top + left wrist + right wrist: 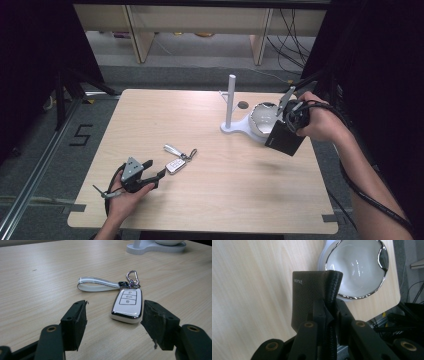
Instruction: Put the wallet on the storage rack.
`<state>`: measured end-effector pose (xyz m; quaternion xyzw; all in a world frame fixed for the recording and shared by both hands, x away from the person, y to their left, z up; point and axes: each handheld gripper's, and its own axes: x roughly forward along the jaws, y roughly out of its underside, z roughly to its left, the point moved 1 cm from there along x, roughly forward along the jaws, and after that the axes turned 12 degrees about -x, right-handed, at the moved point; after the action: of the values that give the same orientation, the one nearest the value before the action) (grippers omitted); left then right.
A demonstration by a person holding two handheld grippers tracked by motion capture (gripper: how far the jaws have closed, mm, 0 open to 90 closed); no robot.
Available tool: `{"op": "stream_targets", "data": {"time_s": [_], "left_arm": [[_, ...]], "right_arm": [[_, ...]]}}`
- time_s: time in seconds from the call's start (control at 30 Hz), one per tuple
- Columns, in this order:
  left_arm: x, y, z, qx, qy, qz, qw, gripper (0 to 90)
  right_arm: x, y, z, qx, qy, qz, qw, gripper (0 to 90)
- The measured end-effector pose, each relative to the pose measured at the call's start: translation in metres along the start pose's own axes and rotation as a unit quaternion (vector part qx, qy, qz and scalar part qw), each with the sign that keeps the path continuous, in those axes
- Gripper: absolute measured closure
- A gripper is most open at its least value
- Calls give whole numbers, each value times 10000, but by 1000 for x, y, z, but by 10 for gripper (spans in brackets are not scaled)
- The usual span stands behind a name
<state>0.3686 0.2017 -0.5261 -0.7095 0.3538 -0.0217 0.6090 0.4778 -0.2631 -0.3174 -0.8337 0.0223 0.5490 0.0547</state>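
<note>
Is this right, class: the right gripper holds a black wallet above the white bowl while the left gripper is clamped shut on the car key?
Not quite. The left gripper is open: the left gripper view shows the car key lying on the table between its spread jaws, untouched. The right gripper does hold the black wallet above the white bowl.

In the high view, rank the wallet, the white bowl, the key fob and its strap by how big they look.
1. Wallet, though held above the table, so nearness may inflate it.
2. White bowl, close behind.
3. Key fob and strap: too alike to rank.
</note>
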Motion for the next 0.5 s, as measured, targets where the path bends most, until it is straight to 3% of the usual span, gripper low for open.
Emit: {"op": "stream_targets", "data": {"time_s": [0.07,0.1,0.17,0.23,0.5], "left_arm": [[0,0,0,-1,-4,7,10000,357],[0,0,0,9,-39,33,10000,357],[0,0,0,13,-42,34,10000,357],[0,0,0,11,-43,35,10000,357],[0,0,-1,17,-39,42,10000,357]], "right_arm": [[-1,0,-1,-19,56,-17,10000,818],[-2,-2,0,121,62,-73,9999,819],[-2,-2,-3,-20,170,-136,9998,819],[-4,-2,-4,-95,234,-16,9997,819],[-7,-4,-10,-141,417,-84,9990,819]]}}
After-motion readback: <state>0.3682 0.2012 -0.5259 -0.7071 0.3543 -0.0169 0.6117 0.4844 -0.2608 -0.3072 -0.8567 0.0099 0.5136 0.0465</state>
